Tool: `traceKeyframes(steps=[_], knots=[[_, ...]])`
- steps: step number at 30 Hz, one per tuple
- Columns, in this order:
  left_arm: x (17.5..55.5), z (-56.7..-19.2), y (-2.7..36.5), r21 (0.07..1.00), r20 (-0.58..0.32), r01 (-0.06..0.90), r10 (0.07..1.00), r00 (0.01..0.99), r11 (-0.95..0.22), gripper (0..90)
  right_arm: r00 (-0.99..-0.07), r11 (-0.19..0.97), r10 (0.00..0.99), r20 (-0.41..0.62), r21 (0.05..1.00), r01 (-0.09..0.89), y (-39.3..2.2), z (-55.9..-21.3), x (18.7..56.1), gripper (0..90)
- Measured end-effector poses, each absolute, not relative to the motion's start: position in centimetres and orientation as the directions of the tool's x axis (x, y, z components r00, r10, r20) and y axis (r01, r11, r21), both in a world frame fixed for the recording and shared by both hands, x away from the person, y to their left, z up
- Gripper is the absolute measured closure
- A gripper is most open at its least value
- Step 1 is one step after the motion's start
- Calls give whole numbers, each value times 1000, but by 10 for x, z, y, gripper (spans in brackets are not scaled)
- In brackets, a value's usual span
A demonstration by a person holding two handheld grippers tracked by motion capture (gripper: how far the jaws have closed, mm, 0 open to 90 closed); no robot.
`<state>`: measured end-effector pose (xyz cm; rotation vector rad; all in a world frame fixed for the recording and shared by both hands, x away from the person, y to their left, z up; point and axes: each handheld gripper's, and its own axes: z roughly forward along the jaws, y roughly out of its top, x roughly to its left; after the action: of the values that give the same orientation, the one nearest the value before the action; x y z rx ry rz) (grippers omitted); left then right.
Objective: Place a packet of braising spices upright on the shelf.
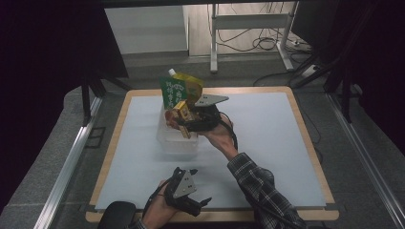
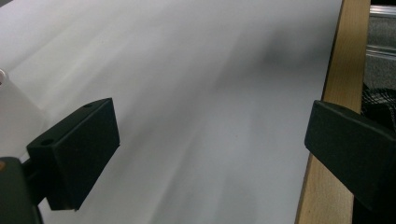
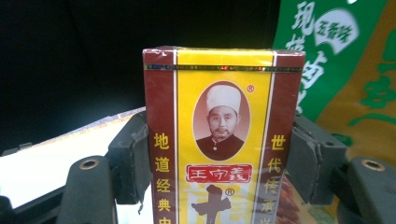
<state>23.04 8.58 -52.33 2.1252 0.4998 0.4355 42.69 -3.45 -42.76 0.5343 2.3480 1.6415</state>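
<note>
- High view: the right gripper holds a yellow-and-maroon box over a clear plastic bin, beside a green-and-yellow pouch; the left gripper hangs at the table's near edge.
- Left gripper view: jaws wide apart, nothing between them.
- Right gripper view: both pads press the box's sides.

A yellow box with dark red side bands, gold characters and an oval portrait is seen, beside a green and yellow pouch with a white cap. The table is covered in pale blue-white with a light wood edge, and a dark plaid sleeve is worn.
</note>
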Motion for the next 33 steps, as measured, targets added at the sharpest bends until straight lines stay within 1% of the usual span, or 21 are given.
traceKeyframes(steps=[12, 15, 23, 29, 33], knots=[[231, -523, 86, 827, 123, 189, 499, 858, -529, 30, -921, 303, 387, 55, 935, 183, -14, -443, 426, 321], [230, -523, 86, 826, 125, 188, 497, 859, -531, 30, -920, 311, 390, 47, 933, 180, -11, -448, 424, 322], [230, -524, 86, 825, 126, 186, 495, 860, -533, 32, -908, 335, 414, 68, 916, 221, -14, -462, 424, 323], [230, -524, 85, 825, 126, 186, 494, 860, -534, 32, -892, 351, 438, 108, 894, 280, -22, -469, 426, 324], [230, -524, 84, 823, 127, 184, 491, 862, -537, 32, -890, 378, 445, 95, 881, 283, -25, -476, 424, 326]])
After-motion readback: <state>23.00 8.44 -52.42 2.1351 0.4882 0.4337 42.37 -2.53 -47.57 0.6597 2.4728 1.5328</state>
